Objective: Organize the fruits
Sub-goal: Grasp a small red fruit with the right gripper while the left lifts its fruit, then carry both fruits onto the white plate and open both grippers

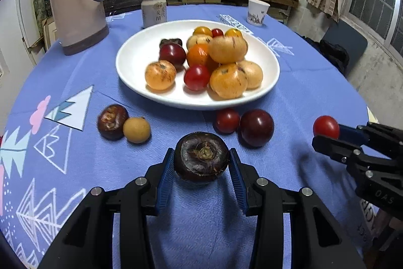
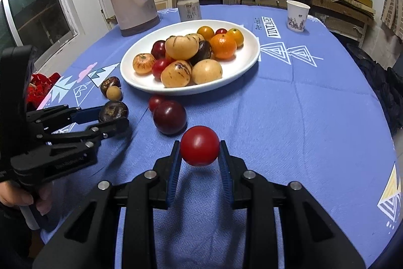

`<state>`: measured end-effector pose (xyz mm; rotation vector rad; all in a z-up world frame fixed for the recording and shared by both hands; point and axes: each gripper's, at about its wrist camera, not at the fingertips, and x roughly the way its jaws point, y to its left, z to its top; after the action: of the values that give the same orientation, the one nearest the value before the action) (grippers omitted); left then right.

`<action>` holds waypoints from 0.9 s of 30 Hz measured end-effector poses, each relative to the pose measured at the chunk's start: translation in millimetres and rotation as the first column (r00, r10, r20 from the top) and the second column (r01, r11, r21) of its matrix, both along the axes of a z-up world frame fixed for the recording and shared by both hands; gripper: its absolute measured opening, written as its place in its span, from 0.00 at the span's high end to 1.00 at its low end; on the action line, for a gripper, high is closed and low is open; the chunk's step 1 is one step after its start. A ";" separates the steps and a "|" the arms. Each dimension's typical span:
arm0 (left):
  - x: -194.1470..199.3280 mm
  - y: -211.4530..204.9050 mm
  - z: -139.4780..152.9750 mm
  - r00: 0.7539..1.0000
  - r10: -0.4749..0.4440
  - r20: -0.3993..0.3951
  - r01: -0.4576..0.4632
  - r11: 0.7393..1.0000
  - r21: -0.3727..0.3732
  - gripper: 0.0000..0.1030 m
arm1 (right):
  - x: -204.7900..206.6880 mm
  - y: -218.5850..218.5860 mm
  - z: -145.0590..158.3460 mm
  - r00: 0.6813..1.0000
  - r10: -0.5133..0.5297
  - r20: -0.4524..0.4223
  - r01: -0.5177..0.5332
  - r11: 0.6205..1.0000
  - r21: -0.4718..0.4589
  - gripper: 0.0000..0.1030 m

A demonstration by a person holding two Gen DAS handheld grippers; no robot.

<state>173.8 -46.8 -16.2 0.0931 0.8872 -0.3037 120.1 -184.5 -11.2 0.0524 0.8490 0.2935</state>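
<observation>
Tomato (image 2: 199, 145) sits clamped between the right gripper (image 2: 200, 155) pads, lifted clear of the cloth, shadow under it. We read the jaws as narrow, holding it. From there the white plate (image 2: 131, 77) lies straight ahead, upper centre of the right wrist frame, with a dark plum (image 2: 169, 117) and a small red fruit (image 2: 155, 102) in the path between. Left gripper (image 1: 201, 163) grips a dark brown fruit (image 1: 201, 158), jaws moderately closed on it; plate rim (image 1: 126, 77) again directly ahead, upper centre. We judge both about equally near, so either drops first. Chestnut-like fruit (image 1: 112, 121) and tan fruit (image 1: 136, 130) wait on the cloth at left centre.
</observation>
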 end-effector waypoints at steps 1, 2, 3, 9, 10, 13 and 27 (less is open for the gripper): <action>-0.1 1.5 4.9 1.000 0.005 0.010 -0.005 1.000 0.004 0.58 | -0.4 0.2 1.7 1.000 0.000 0.004 0.000 1.000 0.002 0.72; -0.2 2.3 8.5 1.000 0.006 0.017 -0.006 1.000 0.004 0.58 | -0.7 0.3 3.7 1.000 0.000 0.008 -0.001 1.000 0.006 0.72; -0.2 3.0 12.6 1.000 0.007 0.025 -0.007 1.000 0.004 0.58 | -0.8 0.6 5.5 1.000 0.002 0.011 -0.002 1.000 0.008 0.72; 0.8 3.7 31.3 0.998 0.011 0.060 -0.012 1.000 0.016 0.58 | 1.1 5.8 17.6 0.999 0.023 0.037 -0.023 1.000 0.009 0.72; 1.2 3.9 33.3 0.998 0.010 0.064 -0.011 1.000 0.019 0.58 | 1.3 6.7 20.2 0.999 0.024 0.044 -0.025 1.000 0.011 0.72; 3.6 3.6 36.3 0.997 0.015 0.072 -0.017 1.000 0.027 0.58 | 3.5 8.0 26.7 0.998 0.029 0.057 -0.030 0.999 0.018 0.72; 22.6 8.6 42.5 0.998 0.032 0.062 -0.033 0.999 0.022 0.58 | 24.0 14.6 40.8 0.996 0.050 0.076 -0.051 0.999 0.010 0.72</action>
<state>196.4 -38.2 26.3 0.1091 0.8306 -0.2586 144.1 -169.8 29.6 0.0309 0.7737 0.3461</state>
